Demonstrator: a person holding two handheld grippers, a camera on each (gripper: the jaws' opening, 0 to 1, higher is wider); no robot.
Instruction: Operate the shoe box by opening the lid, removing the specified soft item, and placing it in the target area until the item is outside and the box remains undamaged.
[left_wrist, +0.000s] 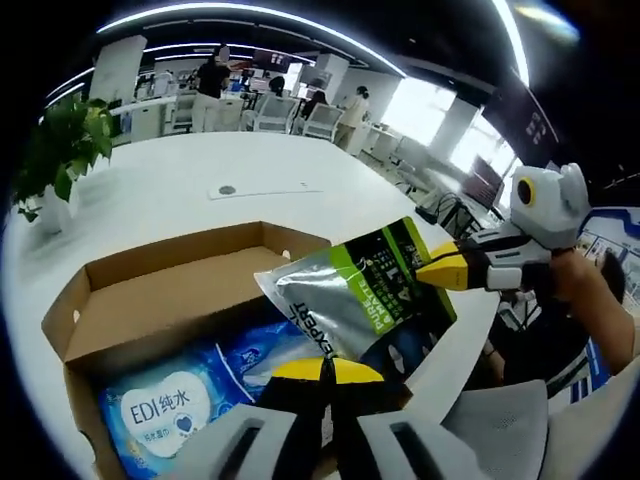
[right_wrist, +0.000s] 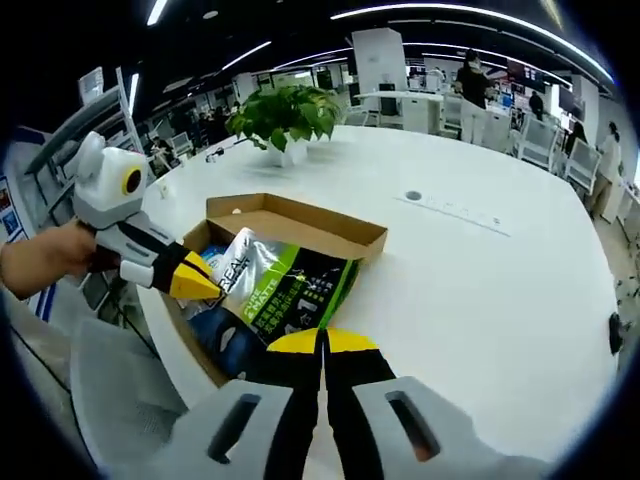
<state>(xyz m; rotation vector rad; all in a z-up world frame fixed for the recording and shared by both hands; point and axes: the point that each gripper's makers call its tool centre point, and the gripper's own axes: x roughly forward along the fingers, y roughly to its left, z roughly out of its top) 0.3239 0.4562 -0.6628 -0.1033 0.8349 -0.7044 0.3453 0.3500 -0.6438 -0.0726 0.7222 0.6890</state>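
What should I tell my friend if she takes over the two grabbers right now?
Left gripper: shut on the near edge of the silver-green pouch.
Right gripper: shut on the opposite edge of that pouch, so both hold it together.
Shoe box: open on the white table, cardboard looks undamaged. A blue wipes pack lies inside.
Done: lid opened, pouch gripped and raised over the box.
Left: carry the pouch clear of the box, set it down on the table, let go. The target spot is not marked, so I cannot say where.
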